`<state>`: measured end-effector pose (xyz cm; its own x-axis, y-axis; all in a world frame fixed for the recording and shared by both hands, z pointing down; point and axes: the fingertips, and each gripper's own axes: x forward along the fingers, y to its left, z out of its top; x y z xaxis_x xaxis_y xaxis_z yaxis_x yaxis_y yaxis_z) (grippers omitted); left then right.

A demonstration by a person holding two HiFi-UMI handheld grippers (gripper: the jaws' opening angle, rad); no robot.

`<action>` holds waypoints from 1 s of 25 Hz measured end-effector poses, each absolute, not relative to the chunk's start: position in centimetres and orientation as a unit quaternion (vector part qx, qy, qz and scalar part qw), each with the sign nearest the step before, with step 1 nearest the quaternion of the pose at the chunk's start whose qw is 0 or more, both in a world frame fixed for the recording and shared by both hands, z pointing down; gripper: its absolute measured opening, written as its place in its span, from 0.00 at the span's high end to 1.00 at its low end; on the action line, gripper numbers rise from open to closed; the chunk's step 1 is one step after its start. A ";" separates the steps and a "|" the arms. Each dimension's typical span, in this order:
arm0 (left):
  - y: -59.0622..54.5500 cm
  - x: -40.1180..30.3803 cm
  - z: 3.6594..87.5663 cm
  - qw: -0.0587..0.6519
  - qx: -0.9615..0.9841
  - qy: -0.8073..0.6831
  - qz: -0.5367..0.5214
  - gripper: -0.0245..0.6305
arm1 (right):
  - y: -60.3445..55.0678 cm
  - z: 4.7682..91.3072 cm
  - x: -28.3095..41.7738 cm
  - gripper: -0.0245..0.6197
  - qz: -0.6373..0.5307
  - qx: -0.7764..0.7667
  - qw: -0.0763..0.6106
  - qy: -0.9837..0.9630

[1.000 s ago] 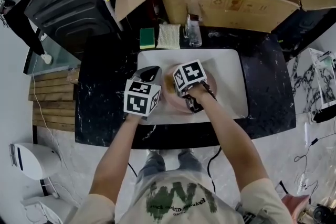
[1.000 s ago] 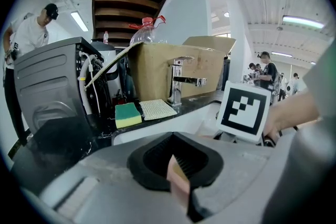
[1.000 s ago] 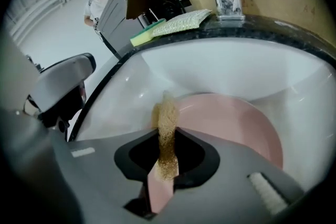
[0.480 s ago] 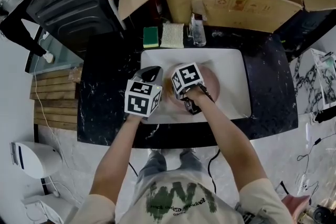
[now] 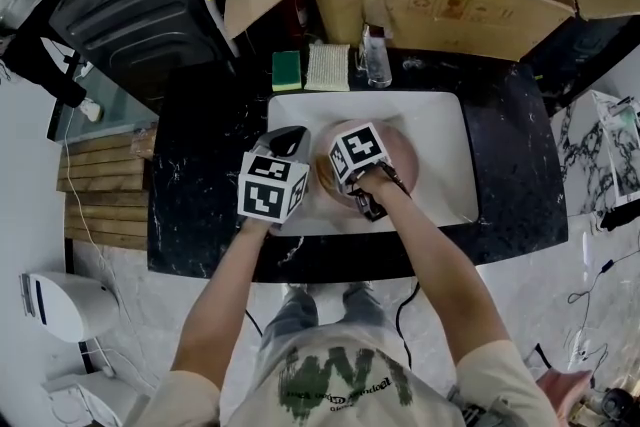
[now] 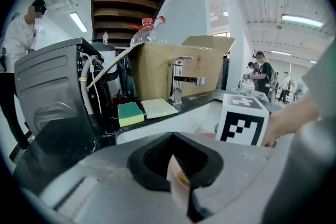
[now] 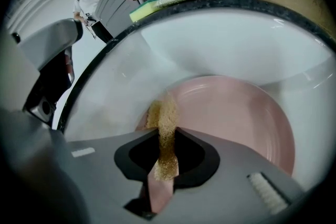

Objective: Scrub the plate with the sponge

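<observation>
Scrub looks under way, judging by the setup: pink plate (image 5: 400,155) sits in the white sink (image 5: 440,115), and the sponge (image 7: 165,134) is already down on it. The sponge is a thin strip w/ a golden-tan scouring face and pink backing. Right claw (image 7: 164,157) is clenched on the sponge, which runs edge-on btwn the jaws and sticks out ahead. Its tip touches the plate at the left rim, so the plate lies directly in front of and just below that claw. Left claw (image 6: 181,176) is closed on a thin pink edge w/ a yellowish line, prob. the plate's near-left rim, steadying it. The two claws sit close side by side over the plate's left part. The plate face shows clean pink w/ no suds or dirt visible, so how much has been covered can't be read. My guess: centre and right side need passes, since the contact is only at the left rim. A green-yellow sponge block (image 5: 287,70) and a pale scrub pad (image 5: 327,67) lie on the dark surface (image 5: 210,175) behind the sink, next to the faucet (image 6: 178,84) and well apart from both claws.
</observation>
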<state>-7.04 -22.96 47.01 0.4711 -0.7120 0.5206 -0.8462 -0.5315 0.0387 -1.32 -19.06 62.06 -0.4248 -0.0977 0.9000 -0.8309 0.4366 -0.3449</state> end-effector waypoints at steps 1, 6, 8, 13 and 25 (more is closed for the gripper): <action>-22.9 -7.0 47.0 0.147 0.845 -0.461 0.228 0.96 | -19.0 62.1 -1.2 0.87 0.426 0.316 0.433 -0.729; -23.1 -7.0 46.9 0.146 0.845 -0.461 0.228 0.96 | -18.6 62.2 -1.0 0.86 0.426 0.307 0.441 -0.728; -23.2 -7.0 46.8 0.145 0.846 -0.460 0.228 0.96 | -18.4 62.2 -0.9 0.87 0.425 0.303 0.445 -0.728; -23.2 -6.6 46.8 0.142 0.847 -0.457 0.230 0.96 | -17.8 62.2 -0.3 0.87 0.424 0.290 0.456 -0.726; -23.2 -5.3 47.0 0.140 0.853 -0.447 0.232 0.96 | -16.7 62.2 1.4 0.86 0.430 0.269 0.476 -0.718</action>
